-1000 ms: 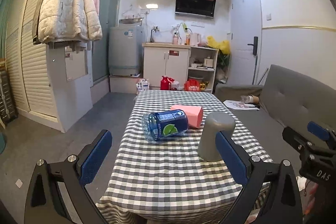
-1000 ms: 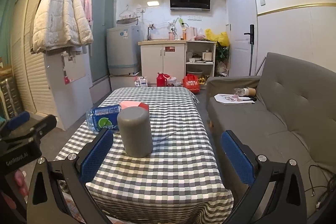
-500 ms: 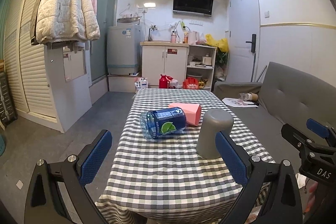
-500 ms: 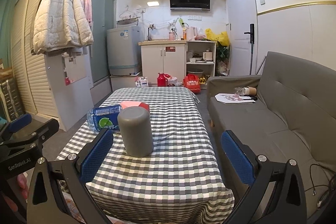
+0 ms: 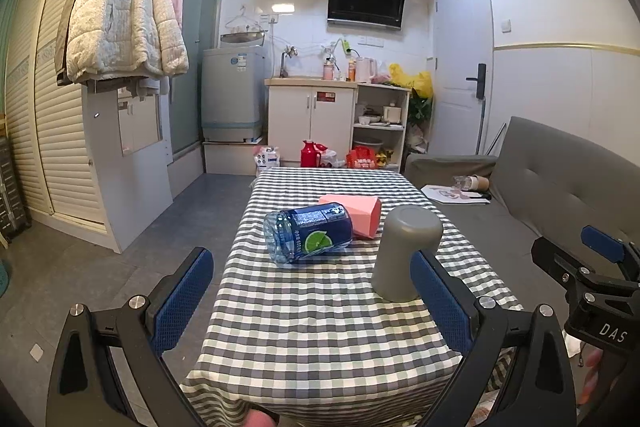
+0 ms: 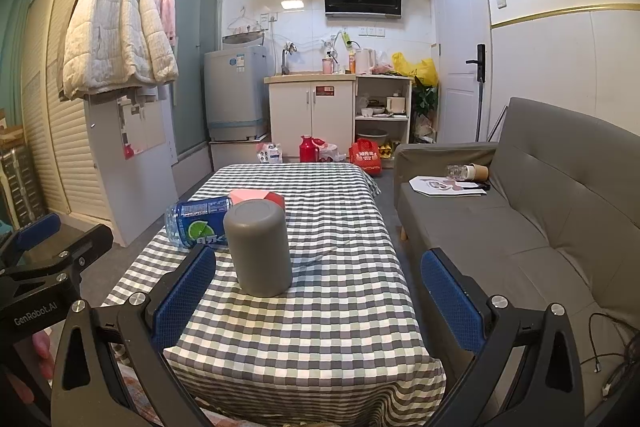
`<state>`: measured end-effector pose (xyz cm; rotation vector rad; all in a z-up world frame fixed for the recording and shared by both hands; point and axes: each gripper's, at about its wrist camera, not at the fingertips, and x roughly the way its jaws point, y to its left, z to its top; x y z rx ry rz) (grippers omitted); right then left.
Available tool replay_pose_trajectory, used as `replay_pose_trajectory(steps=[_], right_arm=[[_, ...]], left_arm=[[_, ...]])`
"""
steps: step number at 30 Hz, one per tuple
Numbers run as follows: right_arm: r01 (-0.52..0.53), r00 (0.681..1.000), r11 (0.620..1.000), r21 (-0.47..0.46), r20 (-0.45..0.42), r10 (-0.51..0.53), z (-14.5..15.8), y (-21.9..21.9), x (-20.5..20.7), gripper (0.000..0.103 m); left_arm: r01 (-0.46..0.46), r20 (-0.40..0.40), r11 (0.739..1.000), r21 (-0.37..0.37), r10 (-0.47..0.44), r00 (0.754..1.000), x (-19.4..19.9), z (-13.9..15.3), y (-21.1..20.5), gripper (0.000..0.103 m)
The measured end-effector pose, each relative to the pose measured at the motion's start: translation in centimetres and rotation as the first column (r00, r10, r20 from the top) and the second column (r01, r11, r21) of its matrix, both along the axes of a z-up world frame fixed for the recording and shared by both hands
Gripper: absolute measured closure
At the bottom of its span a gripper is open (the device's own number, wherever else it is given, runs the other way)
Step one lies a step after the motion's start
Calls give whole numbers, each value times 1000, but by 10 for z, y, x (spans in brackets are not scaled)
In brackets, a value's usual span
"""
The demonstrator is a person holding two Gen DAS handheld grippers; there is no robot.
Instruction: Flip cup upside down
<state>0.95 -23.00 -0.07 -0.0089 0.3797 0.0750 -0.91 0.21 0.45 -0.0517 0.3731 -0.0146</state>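
A grey cup [image 5: 404,255] stands upside down, mouth down, on the checkered table [image 5: 328,327]; it also shows in the right wrist view [image 6: 260,251]. My left gripper [image 5: 312,295] is open and empty, held back at the table's near edge, its right finger just in front of the cup. My right gripper [image 6: 320,299] is open and empty, also back from the cup, which stands just beyond its left finger. Each gripper shows at the edge of the other's view.
A blue plastic bottle [image 5: 308,233] lies on its side left of the cup, with a pink box [image 5: 354,213] behind it. A grey sofa [image 6: 520,227] runs along the table's right side. Kitchen cabinets [image 5: 312,123] stand at the back.
Both grippers have drawn back slightly from the table; the cup, bottle and box have not moved.
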Motion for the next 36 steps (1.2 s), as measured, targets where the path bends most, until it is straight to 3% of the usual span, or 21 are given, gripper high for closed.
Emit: replay_pose_trajectory(steps=[36], right_arm=[[1,1000,1000,-17,-6,-1,1,5,0,0]], left_arm=[[-10,-12,1000,-1,10,1000,1,-3,5,1]])
